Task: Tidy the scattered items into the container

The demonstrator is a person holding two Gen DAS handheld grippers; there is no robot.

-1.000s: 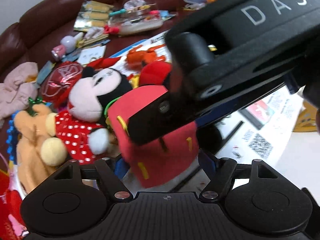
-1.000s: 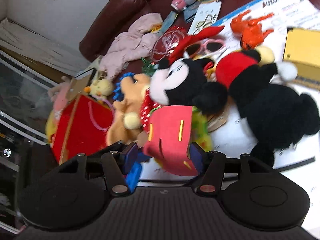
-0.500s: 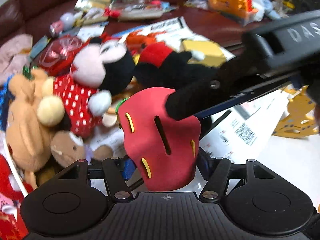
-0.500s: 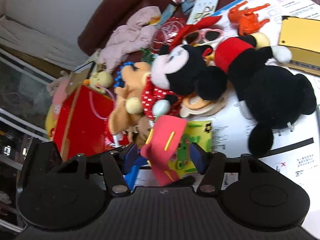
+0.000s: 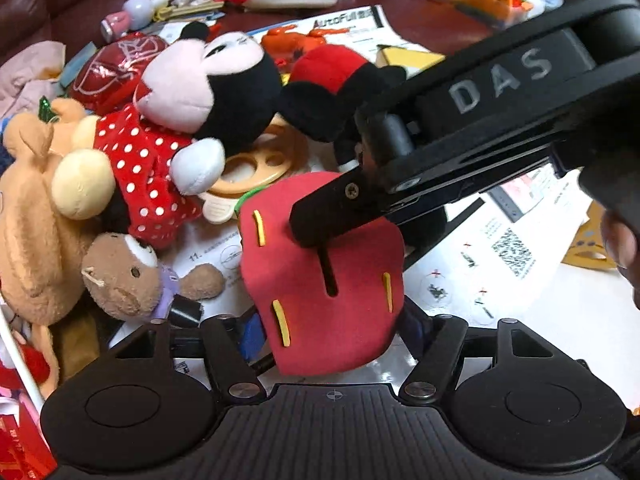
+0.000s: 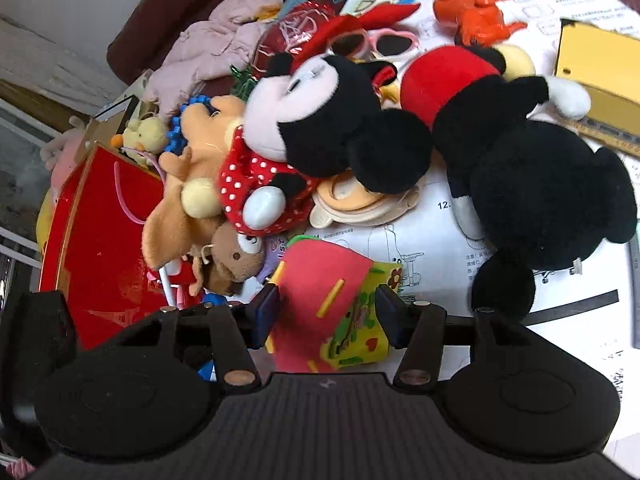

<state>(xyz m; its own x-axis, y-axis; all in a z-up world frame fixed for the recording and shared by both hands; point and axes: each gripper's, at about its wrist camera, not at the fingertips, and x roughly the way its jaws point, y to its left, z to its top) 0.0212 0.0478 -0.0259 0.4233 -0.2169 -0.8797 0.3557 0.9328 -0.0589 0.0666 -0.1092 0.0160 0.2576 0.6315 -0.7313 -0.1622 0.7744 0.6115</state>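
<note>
Left gripper (image 5: 332, 320) jaws have just widened, foam piece (image 5: 324, 280) loose between them; right gripper (image 6: 326, 308) pinches it above the paper (image 6: 420, 240). Handover apparently done; red box (image 6: 100, 248) next.

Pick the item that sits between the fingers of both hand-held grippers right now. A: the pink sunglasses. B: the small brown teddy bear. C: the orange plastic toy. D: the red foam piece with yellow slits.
D: the red foam piece with yellow slits lies between the fingers in both wrist views, and the right hand-held gripper presses on it.
</note>
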